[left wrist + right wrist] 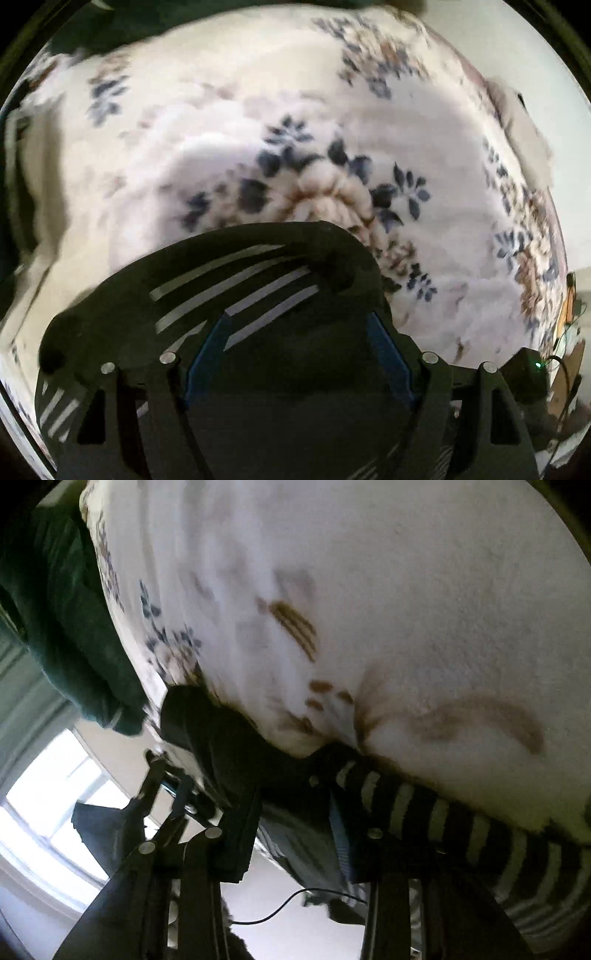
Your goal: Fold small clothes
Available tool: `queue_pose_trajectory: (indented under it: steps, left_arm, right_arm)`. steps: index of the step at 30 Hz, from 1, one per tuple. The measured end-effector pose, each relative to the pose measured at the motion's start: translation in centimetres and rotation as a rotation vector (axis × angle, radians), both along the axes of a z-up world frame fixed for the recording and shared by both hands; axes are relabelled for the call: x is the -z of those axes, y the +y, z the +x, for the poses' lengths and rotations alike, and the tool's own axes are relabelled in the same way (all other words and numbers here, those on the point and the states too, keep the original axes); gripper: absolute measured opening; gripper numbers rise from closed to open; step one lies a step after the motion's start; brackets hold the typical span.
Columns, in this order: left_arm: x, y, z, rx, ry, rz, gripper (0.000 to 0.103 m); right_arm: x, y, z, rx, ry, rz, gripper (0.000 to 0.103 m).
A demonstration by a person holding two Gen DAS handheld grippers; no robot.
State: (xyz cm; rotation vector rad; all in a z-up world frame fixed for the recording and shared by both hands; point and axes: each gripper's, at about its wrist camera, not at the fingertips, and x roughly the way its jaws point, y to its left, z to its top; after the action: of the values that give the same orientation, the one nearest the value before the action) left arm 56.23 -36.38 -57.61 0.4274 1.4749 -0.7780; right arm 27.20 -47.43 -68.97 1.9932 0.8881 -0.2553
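A small black garment with white stripes (236,288) hangs across my left gripper (295,325) and hides its fingertips; the blue pads (207,350) show beneath the cloth and the jaws look closed on it. It hangs above a white floral blanket (258,129). In the right wrist view the same striped garment (424,812) stretches from my right gripper (291,775) out to the lower right, pressed against the white blanket (406,590). The right jaws look closed on its dark edge. Both views are blurred.
A dark green cloth (66,620) lies at the blanket's left edge. A pale folded cloth (524,125) lies at the blanket's right side. A bright window (44,812) and a black cable (288,904) show beyond the bed edge. A cluttered shelf (569,332) stands at right.
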Motion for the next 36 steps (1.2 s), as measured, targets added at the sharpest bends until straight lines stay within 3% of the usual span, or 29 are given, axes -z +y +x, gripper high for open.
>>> queue_pose_trajectory:
  steps: [2, 3, 4, 5, 11, 19, 21, 23, 24, 25, 27, 31, 34, 36]
  left_arm:
    - [0.9, -0.7, 0.0, 0.011, 0.014, 0.005, 0.075]
    - [1.0, -1.0, 0.0, 0.017, 0.013, -0.003, 0.062]
    - [1.1, -1.2, 0.0, 0.025, 0.008, -0.023, 0.021]
    - [1.2, -1.3, 0.1, 0.026, 0.014, -0.026, 0.003]
    - [-0.3, 0.8, 1.7, -0.065, -0.012, -0.121, 0.003]
    - [2.0, 3.1, 4.3, -0.213, 0.123, -0.115, 0.008]
    - [1.1, 4.2, 4.4, -0.27, 0.142, -0.173, 0.009]
    - [-0.5, 5.7, 4.1, -0.321, 0.114, -0.227, 0.022]
    - [-1.3, 6.3, 4.0, -0.338, 0.102, -0.252, 0.041]
    - [-2.5, 8.0, 3.7, -0.375, 0.087, -0.303, 0.056]
    - [-4.1, 11.0, 3.0, -0.427, 0.052, -0.367, 0.064]
    - [-6.9, 19.3, -0.5, -0.559, -0.044, -0.39, 0.064]
    - [-7.9, 27.2, -4.9, -0.69, -0.118, -0.35, 0.064]
    - [-7.5, 32.3, -8.2, -0.796, -0.126, -0.326, 0.064]
  right_arm:
    - [-0.3, 0.2, 0.2, -0.004, 0.0, -0.008, 0.024]
    - [-0.5, 0.3, 0.4, -0.01, -0.001, -0.015, 0.021]
    - [-0.7, 0.5, 0.4, -0.01, -0.003, -0.018, 0.019]
    - [-0.3, 0.5, 0.5, -0.011, 0.001, -0.02, 0.016]
    - [-1.1, 0.3, 1.1, -0.039, 0.05, -0.091, 0.011]
    - [-2.1, 0.0, 3.4, -0.124, 0.124, -0.173, 0.011]
    - [-2.6, -0.3, 4.3, -0.179, 0.134, -0.187, 0.015]
    - [-3.8, -0.6, 4.7, -0.234, 0.136, -0.224, 0.02]
    - [-4.8, -0.8, 5.2, -0.28, 0.15, -0.27, 0.024]
    - [-5.6, -0.9, 5.5, -0.311, 0.153, -0.307, 0.029]
    - [-7.9, -0.7, 6.5, -0.397, 0.145, -0.409, 0.053]
    - [-11.4, 0.9, 8.8, -0.583, 0.145, -0.59, 0.06]
    - [-13.4, 3.4, 10.0, -0.709, 0.134, -0.706, 0.067]
    - [-13.8, 5.5, 10.6, -0.781, 0.149, -0.767, 0.072]
